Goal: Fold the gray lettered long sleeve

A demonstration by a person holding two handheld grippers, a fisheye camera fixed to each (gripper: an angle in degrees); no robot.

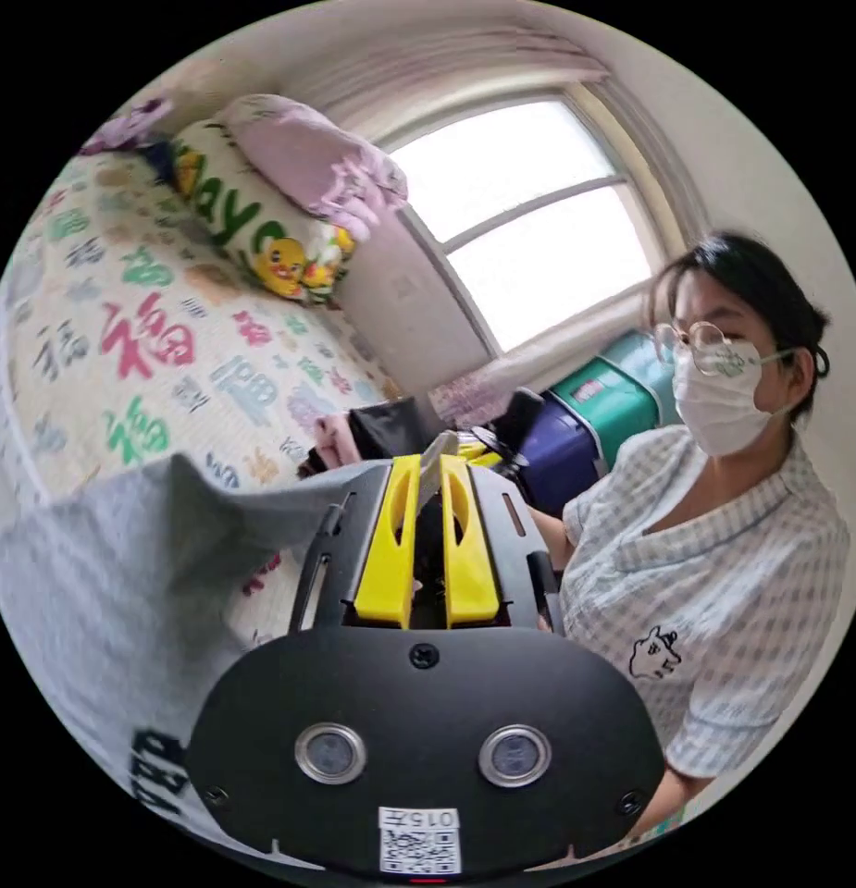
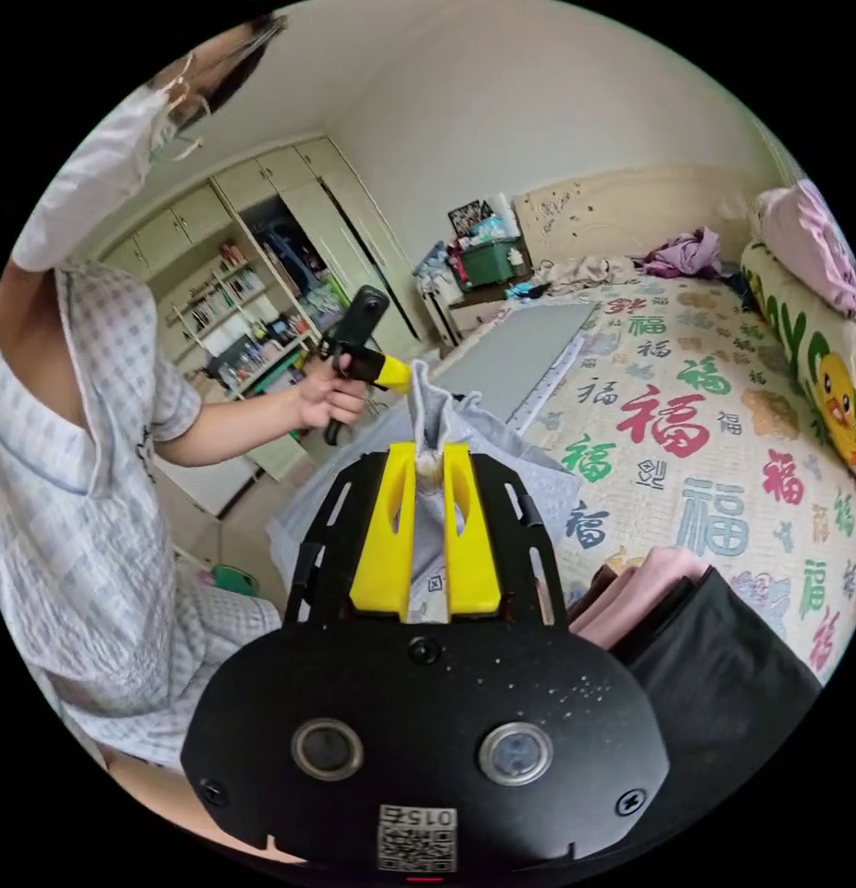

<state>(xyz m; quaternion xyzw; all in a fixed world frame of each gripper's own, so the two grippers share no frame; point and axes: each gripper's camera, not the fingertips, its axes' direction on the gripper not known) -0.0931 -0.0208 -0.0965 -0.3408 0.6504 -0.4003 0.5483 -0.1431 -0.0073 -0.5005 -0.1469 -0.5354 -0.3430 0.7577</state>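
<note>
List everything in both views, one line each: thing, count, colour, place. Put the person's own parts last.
gray long sleeve: one, gray with dark letters, held up over the bed's edge
bedspread: one, cream with coloured characters, on the bed
long cushion: one, white with green letters and a yellow duck, along the bed's side
pink blanket: one, on the cushion
folded clothes: pink and black, on the bed near the right tool
window: one, bright, beside the bed
wardrobe: one, pale green, far wall
left tool: yellow jaws, pinching gray cloth
right tool: yellow jaws, pinching gray cloth
person's hand: one, gripping a tool handle
</note>
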